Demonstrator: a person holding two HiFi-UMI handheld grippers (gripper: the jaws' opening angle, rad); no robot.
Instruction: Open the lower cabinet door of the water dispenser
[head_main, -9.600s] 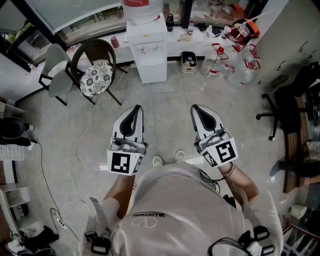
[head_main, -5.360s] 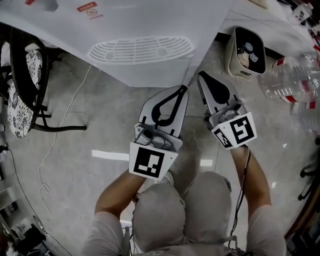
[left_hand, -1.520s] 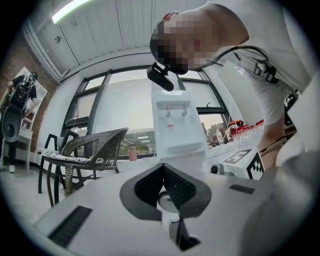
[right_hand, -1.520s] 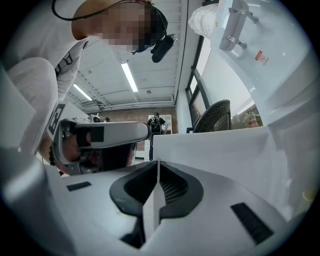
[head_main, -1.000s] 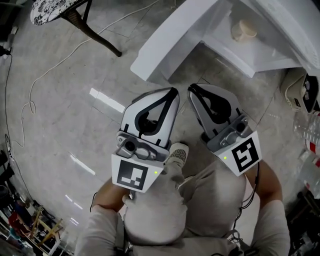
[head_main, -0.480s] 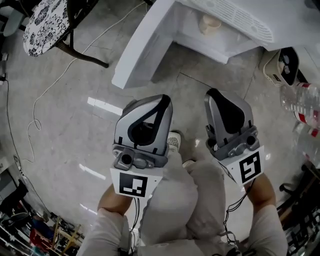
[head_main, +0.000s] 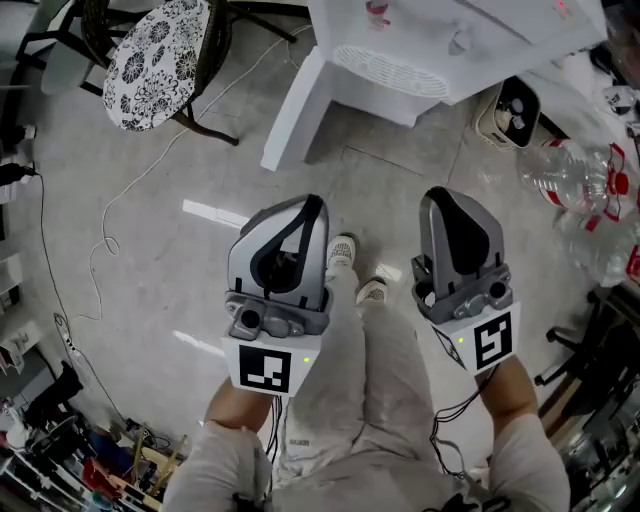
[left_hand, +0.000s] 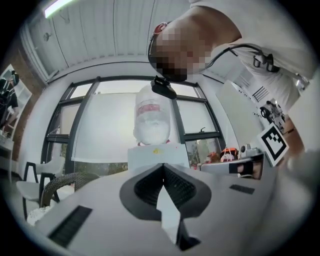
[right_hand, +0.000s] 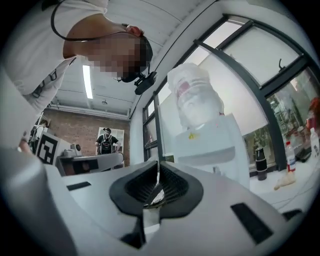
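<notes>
My left gripper (head_main: 314, 203) and right gripper (head_main: 441, 196) were both clenched on nothing, well clear of the dispenser (head_main: 430, 45) ahead. Its door (head_main: 292, 118) stood swung open on the left, down by the floor (head_main: 150, 230). The bottle (left_hand: 151, 129) bore a red label (left_hand: 151, 108), and the dispenser a yellow sticker (left_hand: 157, 150), both too blurred to read. The head view cut off the dispenser's top.
</notes>
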